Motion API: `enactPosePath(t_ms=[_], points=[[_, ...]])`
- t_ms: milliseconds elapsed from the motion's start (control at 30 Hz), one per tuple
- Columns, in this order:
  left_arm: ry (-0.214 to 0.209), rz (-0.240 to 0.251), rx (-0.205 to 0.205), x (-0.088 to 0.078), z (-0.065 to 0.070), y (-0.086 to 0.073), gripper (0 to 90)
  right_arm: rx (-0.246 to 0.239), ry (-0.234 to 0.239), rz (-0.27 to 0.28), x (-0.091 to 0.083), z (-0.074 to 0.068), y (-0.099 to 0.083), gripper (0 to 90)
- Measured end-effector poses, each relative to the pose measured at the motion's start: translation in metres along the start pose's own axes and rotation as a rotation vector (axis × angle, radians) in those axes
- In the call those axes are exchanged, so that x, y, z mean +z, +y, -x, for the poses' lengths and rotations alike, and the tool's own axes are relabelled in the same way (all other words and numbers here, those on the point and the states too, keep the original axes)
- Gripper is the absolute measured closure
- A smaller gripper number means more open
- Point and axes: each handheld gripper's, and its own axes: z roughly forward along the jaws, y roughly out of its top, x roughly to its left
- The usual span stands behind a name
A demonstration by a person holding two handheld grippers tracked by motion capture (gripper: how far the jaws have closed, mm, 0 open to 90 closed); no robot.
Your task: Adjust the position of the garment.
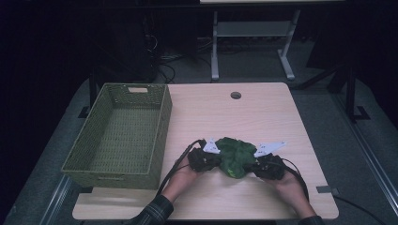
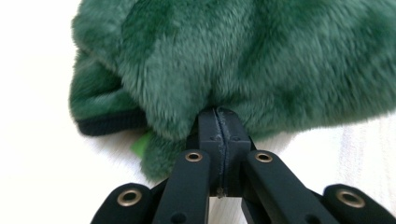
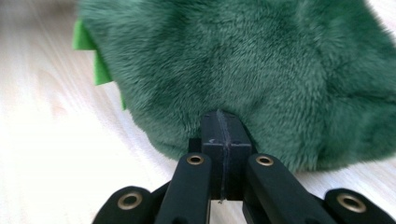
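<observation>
Left gripper view looks along the left gripper (image 2: 219, 112), whose two black jaws meet flat against each other with their tips pushed into the fur of a green plush item (image 2: 243, 60). A pinch of the pile seems caught at the tips, though the fur hides the exact contact. A dark hem runs along the plush's lower left edge, and a small bright green tab pokes out just beneath it. Pale tabletop shows around the fur on the left and lower right.

In the right gripper view, the right gripper (image 3: 223, 114) stands the same way: jaws pressed together, tips buried in the plush (image 3: 243, 65), which bulges over them. Bright green felt pieces stick out at the plush's left edge, against the light wood grain of the table.

From the high view, the left gripper (image 1: 212, 160) and the right gripper (image 1: 252, 165) press in on the plush (image 1: 233, 155) from opposite sides, each held in one of the person's hands, with cables trailing back toward the near edge. The plush lies crumpled on the wooden table (image 1: 263, 112), in its near half, a little right of centre. A green woven basket (image 1: 162, 126) sits on the table's left side, near the plush but apart from it.
</observation>
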Motion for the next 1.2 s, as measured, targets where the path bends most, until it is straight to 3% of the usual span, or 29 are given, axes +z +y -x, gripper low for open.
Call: enactPosePath(t_ms=[200, 400, 500, 700, 833, 900, 1033, 1200], points=[[-0.024, 0.010, -0.005, -0.025, 0.010, 0.002, 89.3, 0.001, -0.018, 0.118, -0.032, 0.005, 0.012, 89.9], [-0.055, -0.001, 0.006, -0.033, 0.028, 0.000, 89.7, 0.031, -0.055, 0.154, -0.040, 0.029, 0.029, 89.9], [-0.091, -0.003, -0.009, -0.030, 0.033, 0.000, 89.7, 0.052, -0.065, 0.154, -0.037, 0.043, 0.039, 89.9], [-0.112, -0.015, -0.002, -0.019, 0.035, 0.001, 89.7, 0.083, -0.084, 0.138, -0.019, 0.068, 0.056, 89.9], [-0.117, -0.011, -0.011, -0.011, 0.033, 0.002, 89.7, 0.101, -0.074, 0.089, -0.004, 0.081, 0.063, 90.0], [-0.123, -0.013, -0.014, -0.007, 0.032, 0.003, 89.7, 0.107, -0.065, 0.099, 0.002, 0.086, 0.065, 89.9], [-0.132, -0.013, -0.016, 0.001, 0.032, 0.005, 89.7, 0.114, -0.049, 0.061, 0.015, 0.094, 0.069, 89.9], [-0.130, -0.006, -0.030, 0.005, 0.030, 0.006, 89.7, 0.113, -0.019, 0.037, 0.023, 0.095, 0.070, 89.9]])
